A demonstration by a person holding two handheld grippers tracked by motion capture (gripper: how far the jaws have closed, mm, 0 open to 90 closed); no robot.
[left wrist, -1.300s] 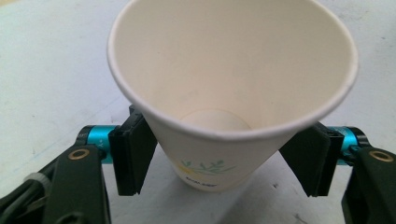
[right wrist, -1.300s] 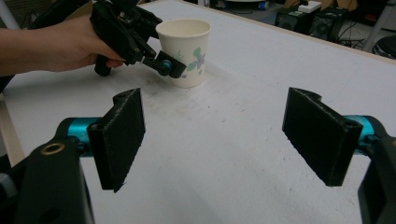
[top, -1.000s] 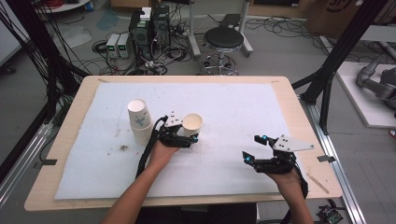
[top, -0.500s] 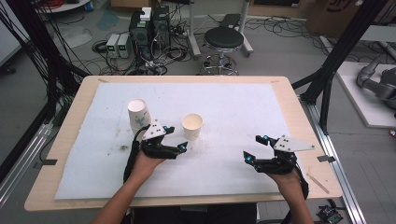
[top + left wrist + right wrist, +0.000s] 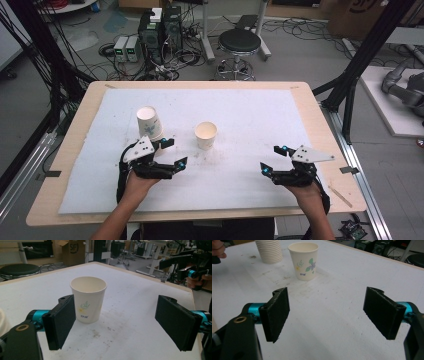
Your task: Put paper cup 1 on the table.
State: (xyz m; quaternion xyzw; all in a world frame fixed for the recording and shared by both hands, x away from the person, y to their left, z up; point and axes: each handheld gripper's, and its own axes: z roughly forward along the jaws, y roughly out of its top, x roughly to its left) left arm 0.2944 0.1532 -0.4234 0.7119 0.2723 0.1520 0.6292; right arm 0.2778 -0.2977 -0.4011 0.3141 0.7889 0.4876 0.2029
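A single white paper cup (image 5: 205,135) with a flower print stands upright on the white mat (image 5: 250,110). The same cup (image 5: 88,298) shows beyond my left jaws, and it is also the cup (image 5: 303,260) far ahead of my right jaws. A stack of paper cups (image 5: 149,122) stands to its left, and that stack (image 5: 269,251) appears again at the top of the right gripper view. My left gripper (image 5: 170,152) is open, nearer the person than both, holding nothing. My right gripper (image 5: 272,159) is open and empty at the front right.
The mat covers most of a wooden table (image 5: 320,125). Brown smudges (image 5: 100,332) mark the mat near the single cup. A stool (image 5: 240,42), computer boxes (image 5: 160,25) and cables lie on the floor beyond the far edge.
My left gripper has drawn back from the single cup toward the person and a little left, with its jaws apart. The cup stays where it stood. My right gripper has not moved.
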